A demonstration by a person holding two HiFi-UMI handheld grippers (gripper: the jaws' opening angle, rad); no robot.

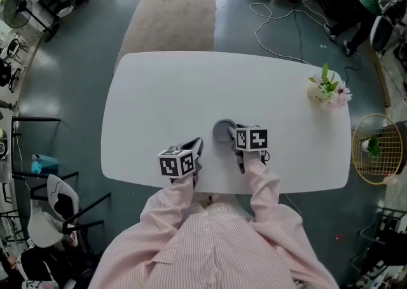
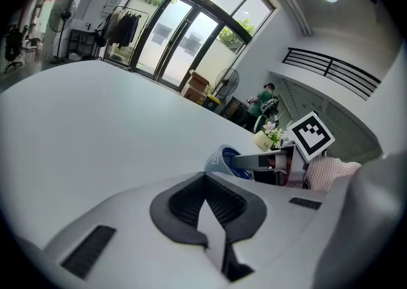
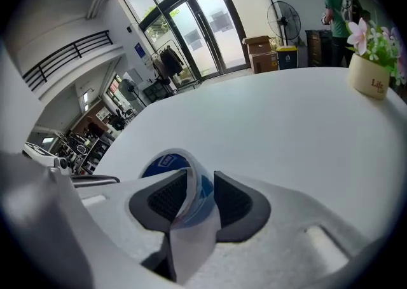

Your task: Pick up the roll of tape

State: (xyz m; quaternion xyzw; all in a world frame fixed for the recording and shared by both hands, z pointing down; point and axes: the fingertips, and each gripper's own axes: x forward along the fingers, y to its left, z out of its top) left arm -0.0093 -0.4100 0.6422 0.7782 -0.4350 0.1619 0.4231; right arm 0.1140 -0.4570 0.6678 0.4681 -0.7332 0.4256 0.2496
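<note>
Head view: the right gripper stood at the roll of tape, which lay on the white table directly at its tips; the left gripper sat just beside, jaws together, empty; a pot well off to the right gripper's right held flowers; a wire basket beyond the table edge held something green, not identifiable. Left gripper view: pads met at the tips with nothing between; the roll stood ahead and to the right. Right gripper view: jaws were apart and straddled the roll's wall, one pad inside the ring, one outside; the outer pad showed a gap. Judged step: grasp in progress; the next move called for closing fully on the wall, then lifting.
</note>
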